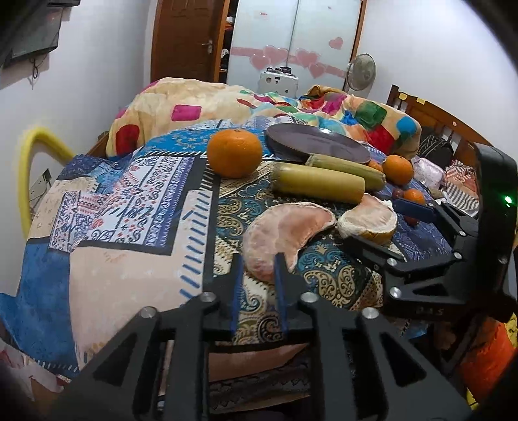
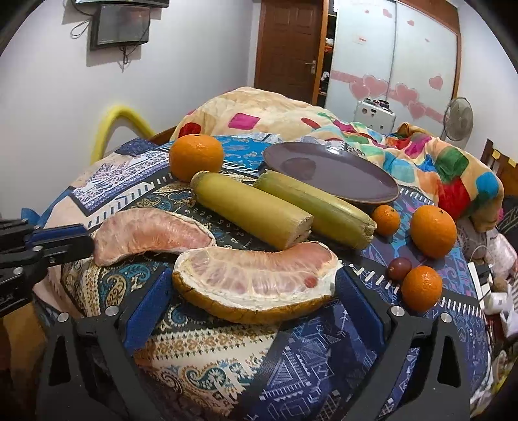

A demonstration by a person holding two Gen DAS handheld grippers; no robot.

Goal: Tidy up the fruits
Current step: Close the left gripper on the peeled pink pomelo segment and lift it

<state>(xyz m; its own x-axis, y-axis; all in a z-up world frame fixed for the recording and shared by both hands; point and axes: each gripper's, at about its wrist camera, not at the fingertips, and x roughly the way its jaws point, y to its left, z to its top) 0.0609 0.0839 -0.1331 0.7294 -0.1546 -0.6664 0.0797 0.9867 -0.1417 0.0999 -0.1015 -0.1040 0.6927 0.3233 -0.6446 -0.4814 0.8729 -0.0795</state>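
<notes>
While right tool [image 2: 254, 273] gapes around rinded wedge [image 2: 259, 291] | left tool [image 1: 259, 264] narrow on peeled segment [image 1: 285, 233], grip unclear | left view half-hides wedge

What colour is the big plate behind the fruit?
The plate is a dull purple, plain with no pattern. It shows best in the right wrist view.

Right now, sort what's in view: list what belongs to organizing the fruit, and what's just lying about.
For the job:
- peeled pomelo wedge, at the left gripper
- rind-on pomelo wedge, between the open right gripper fingers
- two cane pieces
- oranges
- small oranges
- dark round fruit
- plate, empty

Lying about:
- blanket
- fan
- wall screen
- yellow tube
</notes>
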